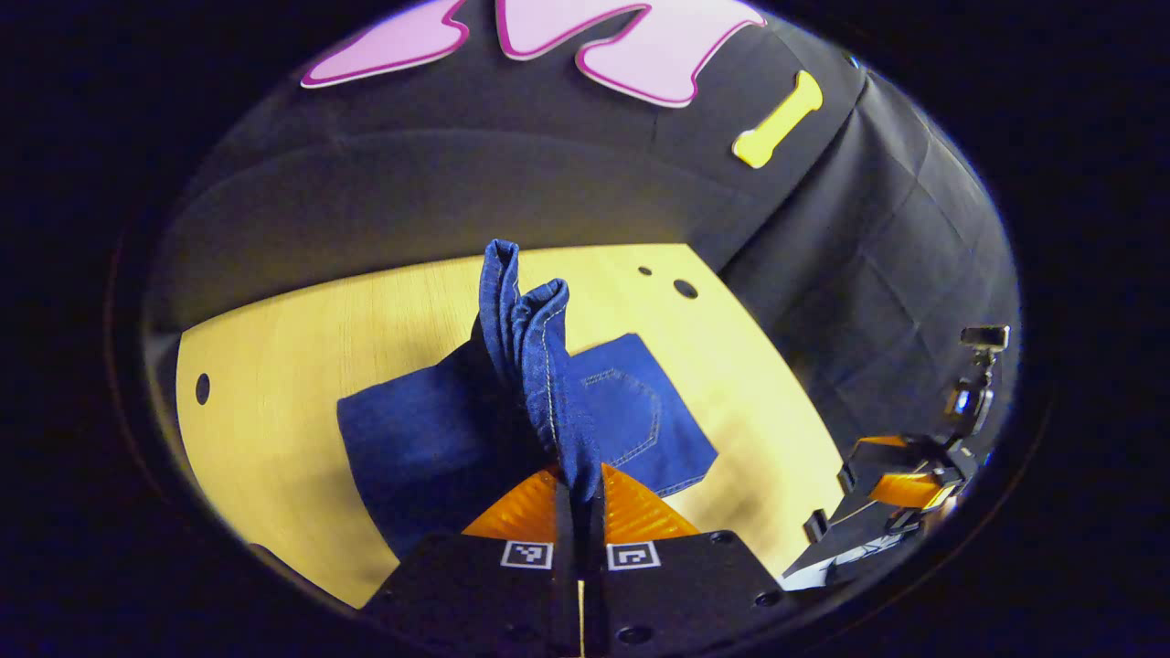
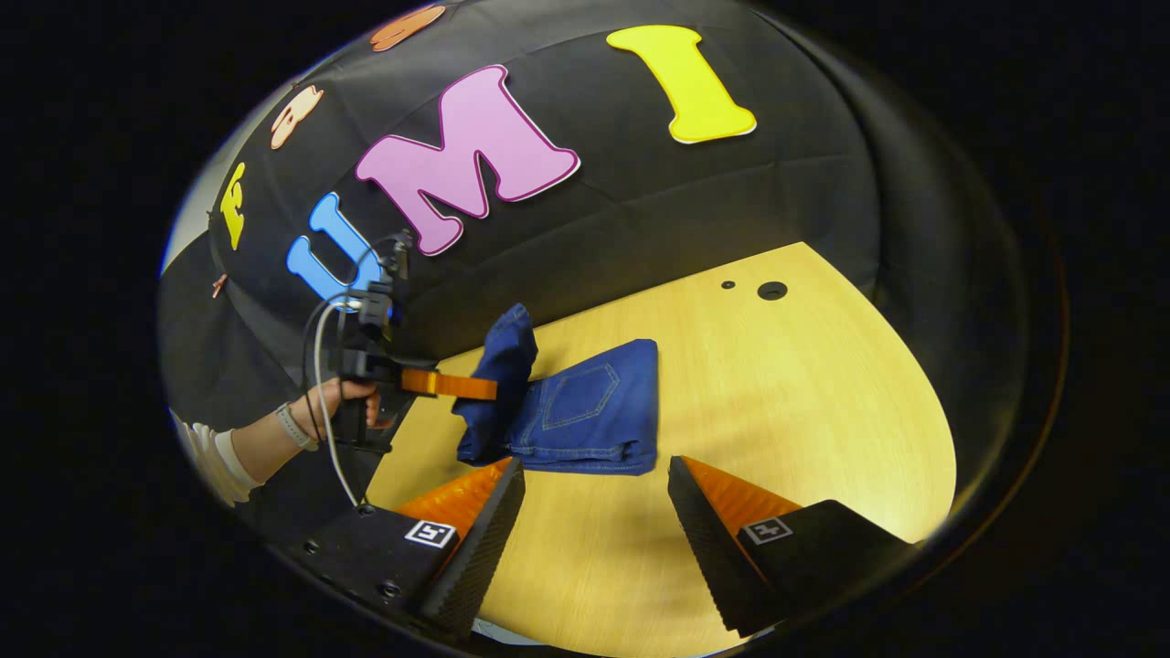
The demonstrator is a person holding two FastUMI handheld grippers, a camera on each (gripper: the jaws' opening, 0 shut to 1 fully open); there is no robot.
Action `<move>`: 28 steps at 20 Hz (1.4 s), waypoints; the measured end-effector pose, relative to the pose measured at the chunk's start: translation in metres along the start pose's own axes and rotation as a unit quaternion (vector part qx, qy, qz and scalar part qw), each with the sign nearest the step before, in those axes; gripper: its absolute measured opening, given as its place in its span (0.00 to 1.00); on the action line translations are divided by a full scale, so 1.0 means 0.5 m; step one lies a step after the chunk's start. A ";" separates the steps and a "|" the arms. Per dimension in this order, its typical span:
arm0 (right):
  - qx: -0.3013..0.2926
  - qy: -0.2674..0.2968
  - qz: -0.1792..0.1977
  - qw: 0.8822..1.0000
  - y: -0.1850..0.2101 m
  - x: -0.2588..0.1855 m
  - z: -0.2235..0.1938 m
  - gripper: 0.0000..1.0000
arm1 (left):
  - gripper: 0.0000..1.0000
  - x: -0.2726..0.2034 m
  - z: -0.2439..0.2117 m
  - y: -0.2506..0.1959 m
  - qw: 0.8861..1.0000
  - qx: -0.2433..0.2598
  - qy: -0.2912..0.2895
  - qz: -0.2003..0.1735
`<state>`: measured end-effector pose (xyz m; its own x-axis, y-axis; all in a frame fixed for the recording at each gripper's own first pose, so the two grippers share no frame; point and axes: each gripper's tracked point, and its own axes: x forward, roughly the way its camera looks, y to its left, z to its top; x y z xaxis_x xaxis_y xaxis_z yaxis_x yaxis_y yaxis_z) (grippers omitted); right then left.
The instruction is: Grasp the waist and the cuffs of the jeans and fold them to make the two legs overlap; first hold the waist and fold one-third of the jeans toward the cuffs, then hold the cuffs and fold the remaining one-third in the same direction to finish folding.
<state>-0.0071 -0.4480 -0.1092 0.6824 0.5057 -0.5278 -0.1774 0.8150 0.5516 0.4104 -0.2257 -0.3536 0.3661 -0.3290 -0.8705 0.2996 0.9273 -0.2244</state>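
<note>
The blue jeans (image 1: 631, 411) lie folded on the wooden table (image 1: 302, 366), a back pocket facing up. My left gripper (image 1: 579, 489) is shut on a bunched end of the denim (image 1: 526, 338), which stands up from its fingers above the folded stack. In the right gripper view the folded jeans (image 2: 594, 411) rest just beyond my right gripper (image 2: 594, 498), which is open, holds nothing and hovers over bare table. A hand (image 2: 343, 397) holds the left gripper (image 2: 448, 384) at the stack's left side, pinching the raised denim (image 2: 503, 366). The right gripper (image 1: 900, 489) also appears far right.
Round holes (image 2: 772, 291) mark the far part of the table (image 2: 804, 393), with another hole (image 1: 202, 388) near its left edge. Black cloth walls close the booth behind the table. A cable (image 2: 329, 439) hangs from the left gripper.
</note>
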 end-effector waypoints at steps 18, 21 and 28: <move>-0.096 -0.111 -0.015 0.989 0.124 -0.159 0.071 0.97 | 0.96 -0.494 -0.082 -0.108 0.946 0.052 -0.307 0.089; -0.171 -0.162 -0.020 0.972 0.211 -0.235 0.115 0.97 | 0.97 -0.629 -0.134 -0.098 0.925 0.017 -0.359 0.122; -0.231 -0.278 -0.015 0.932 0.425 -0.402 0.148 0.97 | 0.96 -0.853 -0.233 -0.135 0.870 -0.009 -0.468 0.152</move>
<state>-0.1296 -0.3977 0.1618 0.9316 0.3598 -0.0510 -0.3503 0.9265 0.1375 0.1312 -0.1271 -0.0182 0.9861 -0.0626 -0.1536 0.0539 0.9967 -0.0600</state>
